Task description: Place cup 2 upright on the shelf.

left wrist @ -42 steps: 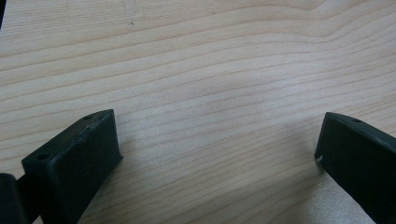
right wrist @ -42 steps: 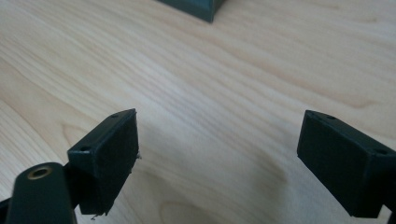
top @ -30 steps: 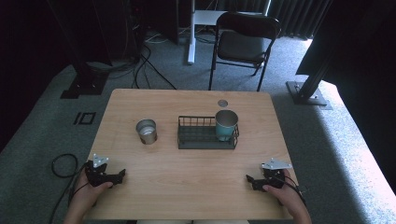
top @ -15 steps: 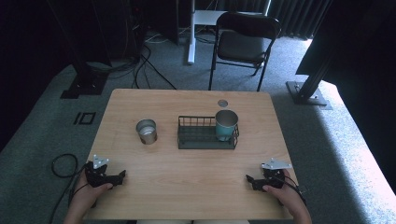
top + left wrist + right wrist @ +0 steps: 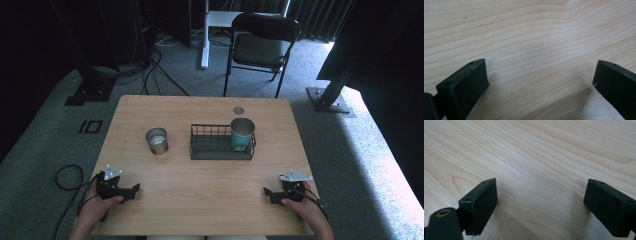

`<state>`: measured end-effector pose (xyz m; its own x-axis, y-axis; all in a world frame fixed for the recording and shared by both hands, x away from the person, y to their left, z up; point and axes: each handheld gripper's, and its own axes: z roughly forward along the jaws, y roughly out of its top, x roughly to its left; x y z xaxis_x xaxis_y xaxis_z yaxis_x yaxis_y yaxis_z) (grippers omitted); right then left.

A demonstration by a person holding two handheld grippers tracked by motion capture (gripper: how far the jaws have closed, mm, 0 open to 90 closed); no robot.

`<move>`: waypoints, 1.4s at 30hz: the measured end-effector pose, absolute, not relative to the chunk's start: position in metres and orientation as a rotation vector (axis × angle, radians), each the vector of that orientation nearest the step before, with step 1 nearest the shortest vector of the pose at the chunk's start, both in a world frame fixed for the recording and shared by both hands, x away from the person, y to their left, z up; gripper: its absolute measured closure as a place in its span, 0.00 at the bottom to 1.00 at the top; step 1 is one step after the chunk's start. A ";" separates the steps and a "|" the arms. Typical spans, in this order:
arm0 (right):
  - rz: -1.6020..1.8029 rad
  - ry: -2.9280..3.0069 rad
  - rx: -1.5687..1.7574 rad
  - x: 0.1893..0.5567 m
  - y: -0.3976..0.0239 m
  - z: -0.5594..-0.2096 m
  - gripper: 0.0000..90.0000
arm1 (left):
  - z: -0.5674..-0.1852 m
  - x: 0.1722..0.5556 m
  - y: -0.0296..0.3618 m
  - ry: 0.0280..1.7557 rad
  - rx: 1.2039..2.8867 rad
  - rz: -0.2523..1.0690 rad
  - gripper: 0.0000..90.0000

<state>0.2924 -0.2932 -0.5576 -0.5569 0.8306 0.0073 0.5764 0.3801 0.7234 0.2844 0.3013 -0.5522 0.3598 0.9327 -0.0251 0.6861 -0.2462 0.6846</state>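
Resting on the wooden table [image 5: 200,200], the left gripper [image 5: 131,190] sits near the edge closest to the person, well short of the wire basket [image 5: 220,147] and off to that basket's left. Its fingers [image 5: 466,85] stand wide apart over bare wood, holding nothing. The right gripper [image 5: 268,191] lies at the same near edge, on the basket's right and just as far short of it; its fingers [image 5: 480,202] are likewise spread, with nothing between them.

The basket stands at the table's middle, and a teal cup [image 5: 242,134] stands upright inside its right end. A metal cup [image 5: 157,141] stands upright on the wood just left of the basket, apart from it. Beyond the basket, near the far edge, a small round cap [image 5: 238,110] sits in the tabletop. Behind that edge stands a black folding chair [image 5: 262,45].
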 end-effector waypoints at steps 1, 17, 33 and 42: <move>0.984 2.287 1.226 0.292 -0.293 -0.558 0.12 | -0.551 0.285 0.301 1.397 2.014 0.525 0.01; 0.984 2.287 1.225 0.292 -0.293 -0.558 0.12 | -0.535 0.306 0.291 1.340 1.940 0.557 0.01; 0.983 2.288 1.226 0.292 -0.293 -0.558 0.12 | -0.525 0.332 0.276 1.255 1.902 0.597 0.01; 0.983 2.288 1.225 0.292 -0.293 -0.558 0.12 | -0.523 0.347 0.266 1.228 1.886 0.588 0.01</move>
